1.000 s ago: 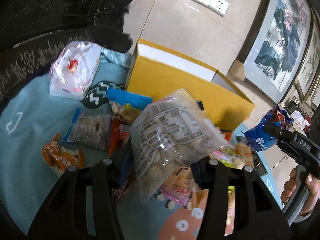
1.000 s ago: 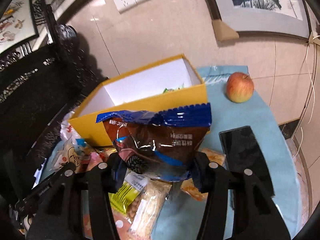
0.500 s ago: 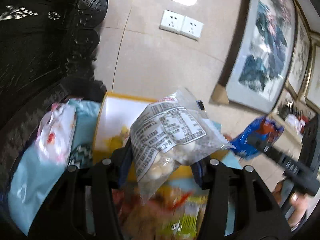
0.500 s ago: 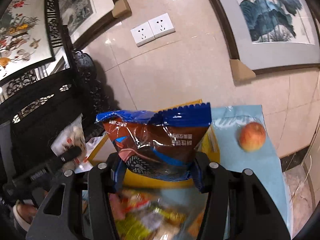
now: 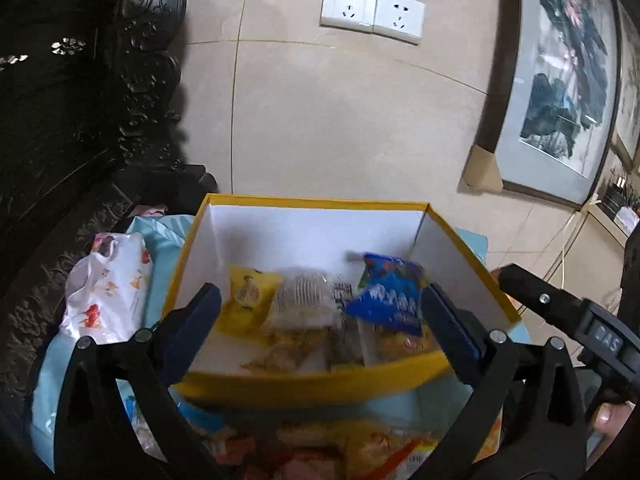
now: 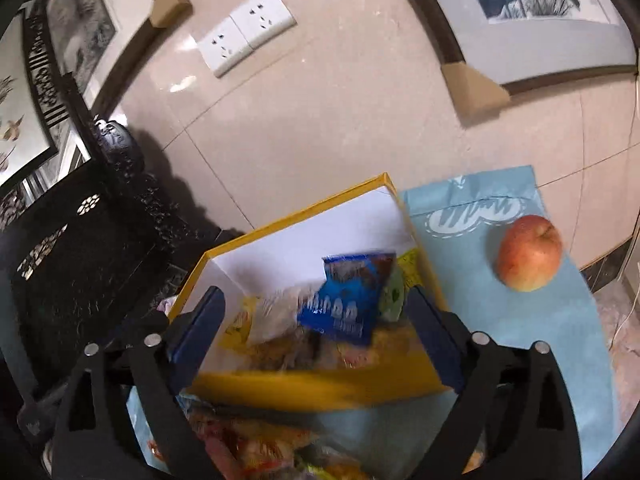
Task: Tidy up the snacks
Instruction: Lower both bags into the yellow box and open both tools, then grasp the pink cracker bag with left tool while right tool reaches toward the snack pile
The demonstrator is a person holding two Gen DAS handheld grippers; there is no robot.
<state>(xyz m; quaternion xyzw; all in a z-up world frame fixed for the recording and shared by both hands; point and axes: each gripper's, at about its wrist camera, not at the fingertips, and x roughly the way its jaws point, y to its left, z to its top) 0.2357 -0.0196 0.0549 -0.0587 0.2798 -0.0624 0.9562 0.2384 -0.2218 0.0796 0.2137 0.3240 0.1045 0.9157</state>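
A yellow box (image 5: 312, 388) with white inner walls stands on a light blue cloth; it also shows in the right wrist view (image 6: 320, 390). Inside it lie a clear bag of pale snacks (image 5: 304, 300), a blue and brown packet (image 5: 390, 294), a yellow packet (image 5: 248, 296) and other snacks. The blue packet (image 6: 346, 296) and clear bag (image 6: 276, 312) also show in the right wrist view. My left gripper (image 5: 320, 336) is open and empty over the box's near wall. My right gripper (image 6: 316, 334) is open and empty there too. More snack packets (image 5: 320, 448) lie blurred before the box.
A red apple (image 6: 528, 254) sits on the blue cloth (image 6: 520, 320) right of the box. A white plastic bag (image 5: 106, 288) lies left of the box. A dark carved chair (image 5: 80, 120) stands at left. The tiled wall with sockets (image 5: 372, 10) is behind.
Both grippers moved up over the box and opened. The clear bag left my left gripper and the blue packet left my right gripper; both now lie in the box.
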